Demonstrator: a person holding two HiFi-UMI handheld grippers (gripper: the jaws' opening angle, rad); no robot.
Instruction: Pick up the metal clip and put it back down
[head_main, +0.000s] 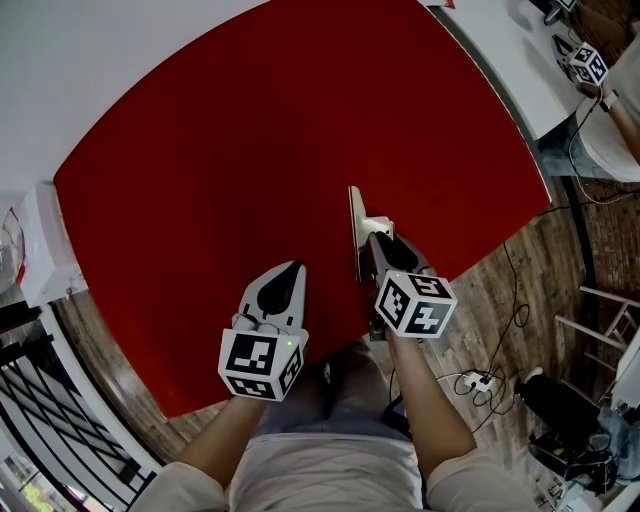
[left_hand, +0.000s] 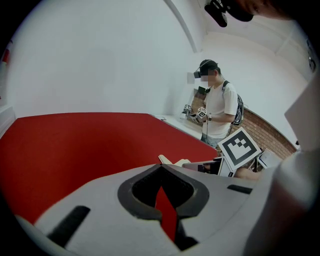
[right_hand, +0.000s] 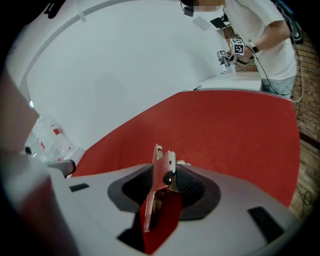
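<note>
The metal clip (head_main: 355, 235) stands on its edge on the red table (head_main: 250, 150), near the front edge. My right gripper (head_main: 378, 238) is around it. In the right gripper view the clip (right_hand: 159, 185) rises between the two dark pads with room at its left side, and my right gripper (right_hand: 167, 172) is open. My left gripper (head_main: 290, 272) hovers over the table to the clip's left, its tips together and nothing in them. From the left gripper view (left_hand: 161, 172) the clip's tip (left_hand: 166, 160) shows just past the jaws, beside the right gripper's marker cube (left_hand: 240, 147).
A second person (left_hand: 217, 110) stands at a white table (head_main: 520, 70) at the back right, holding grippers. A plastic bottle (right_hand: 50, 137) lies off the table's left side. Cables (head_main: 480, 380) run over the wooden floor on the right, and a black railing (head_main: 40, 400) stands at lower left.
</note>
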